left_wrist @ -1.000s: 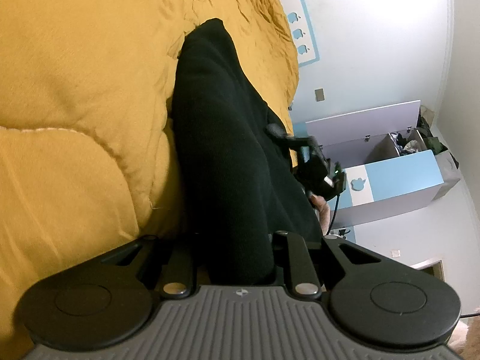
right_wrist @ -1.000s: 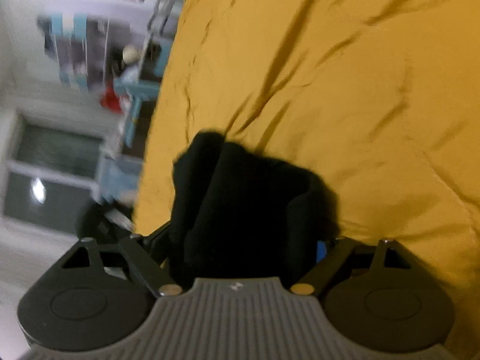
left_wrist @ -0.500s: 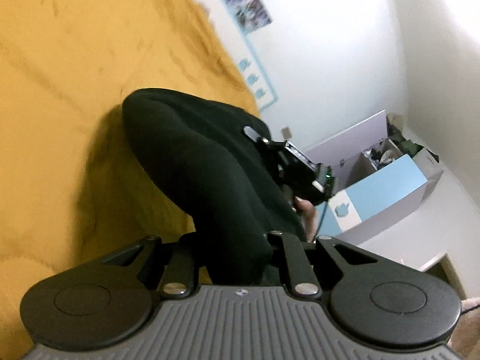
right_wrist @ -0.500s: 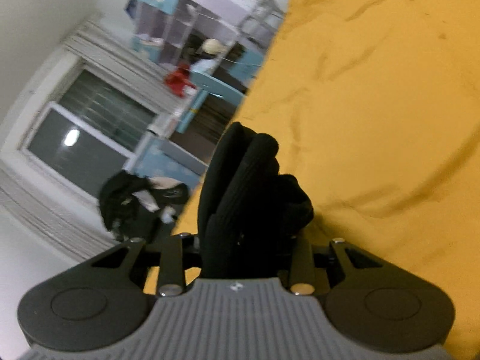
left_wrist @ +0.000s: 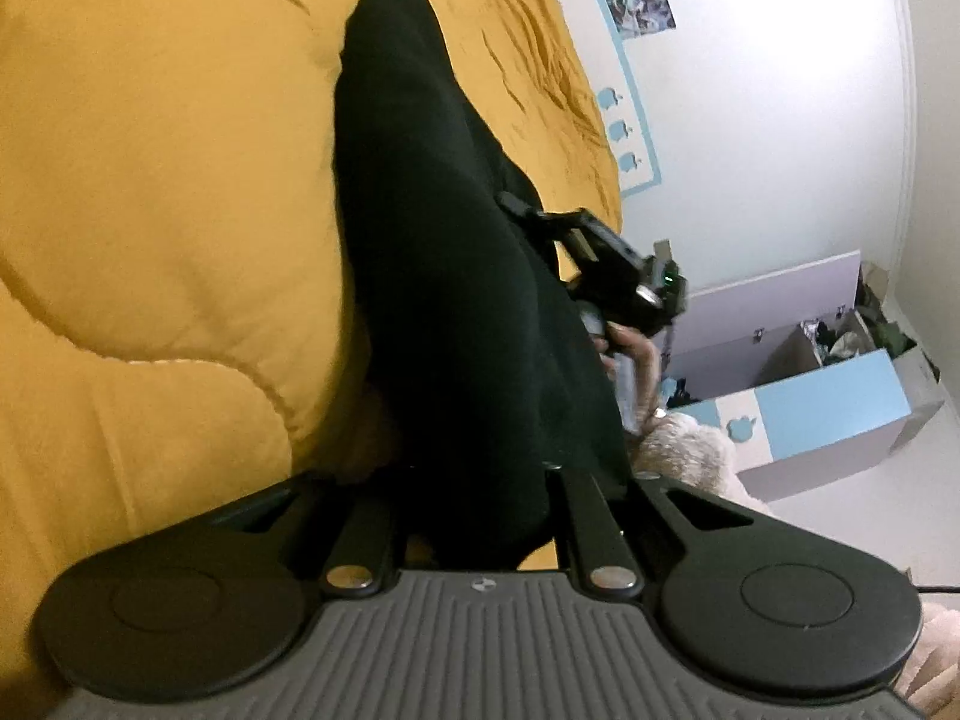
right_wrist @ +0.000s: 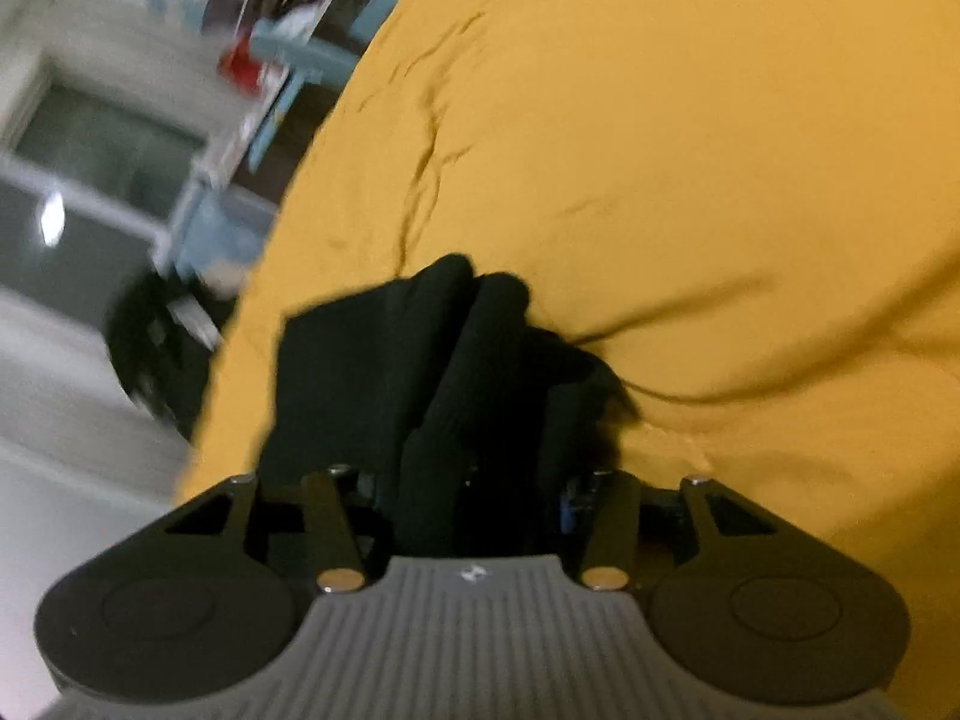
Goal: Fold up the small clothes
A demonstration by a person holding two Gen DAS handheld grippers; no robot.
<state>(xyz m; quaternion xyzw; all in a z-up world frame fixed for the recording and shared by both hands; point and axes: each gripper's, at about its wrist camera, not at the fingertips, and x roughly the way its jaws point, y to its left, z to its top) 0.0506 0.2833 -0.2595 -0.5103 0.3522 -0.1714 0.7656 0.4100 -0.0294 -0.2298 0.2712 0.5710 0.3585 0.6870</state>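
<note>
A black knit garment (left_wrist: 432,276) hangs stretched over the yellow quilt (left_wrist: 150,180). My left gripper (left_wrist: 474,510) is shut on one end of it; the cloth hides the fingertips. In the left wrist view the right gripper (left_wrist: 606,270) holds the garment's other side, with the person's hand behind it. In the right wrist view my right gripper (right_wrist: 474,480) is shut on bunched folds of the black garment (right_wrist: 420,360) above the quilt (right_wrist: 690,180). Its fingertips are buried in cloth.
The quilt's edge runs along the left of the right wrist view, with a window (right_wrist: 90,192), blue shelving (right_wrist: 288,60) and dark clothes (right_wrist: 150,348) beyond. A white and blue cabinet (left_wrist: 828,396) stands by the wall past the quilt.
Both grippers swung back down toward the quilt after tilting up half a second ago. The garment stays gripped in both and is stretched longer over the quilt again.
</note>
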